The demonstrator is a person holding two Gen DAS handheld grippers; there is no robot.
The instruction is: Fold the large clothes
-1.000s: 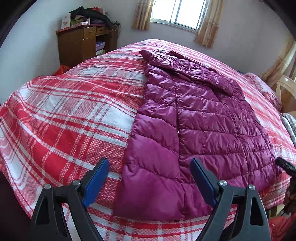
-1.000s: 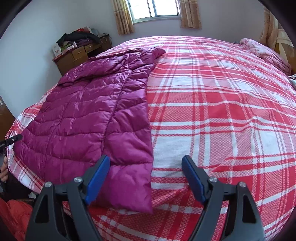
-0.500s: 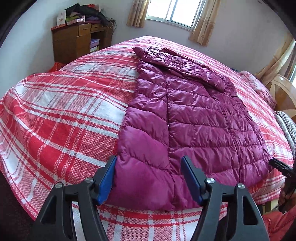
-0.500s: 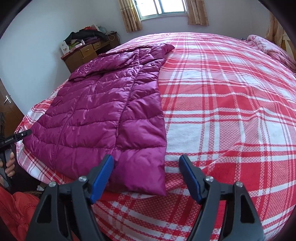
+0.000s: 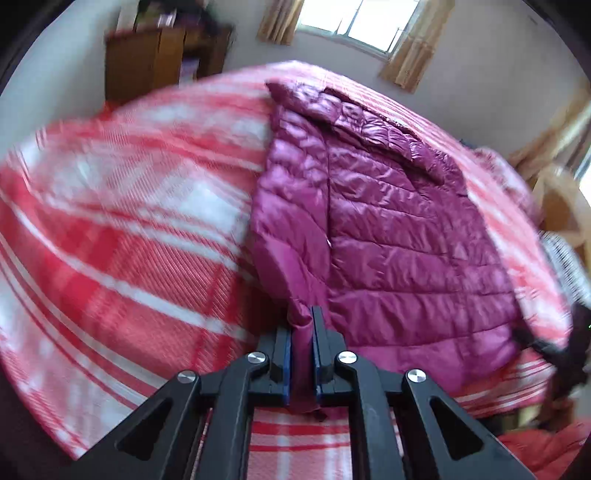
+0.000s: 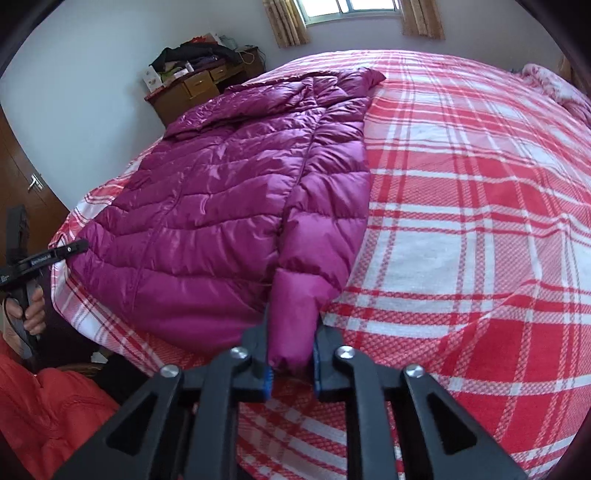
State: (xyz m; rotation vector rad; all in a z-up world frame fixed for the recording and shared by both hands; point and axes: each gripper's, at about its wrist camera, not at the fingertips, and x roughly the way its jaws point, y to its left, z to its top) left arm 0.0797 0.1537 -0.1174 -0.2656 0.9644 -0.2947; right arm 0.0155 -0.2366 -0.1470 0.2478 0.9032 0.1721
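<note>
A magenta quilted down jacket (image 5: 399,229) lies flat lengthwise on a bed with a red and white plaid cover (image 5: 122,236). It also shows in the right wrist view (image 6: 229,206). My left gripper (image 5: 302,332) is shut on the jacket's near left hem corner. My right gripper (image 6: 291,350) is shut on the jacket's near right hem corner, which bunches between the fingers. The left gripper also appears at the left edge of the right wrist view (image 6: 40,258), held by a hand.
A wooden dresser (image 6: 199,86) piled with clothes stands by the far wall, also in the left wrist view (image 5: 159,59). A curtained window (image 5: 351,22) is behind the bed. A wooden chair (image 5: 565,199) stands at the right. Plaid cover (image 6: 480,184) spreads to the jacket's right.
Both grippers moved forward onto the jacket's near hem and closed on its two corners. The left wrist view is motion-blurred.
</note>
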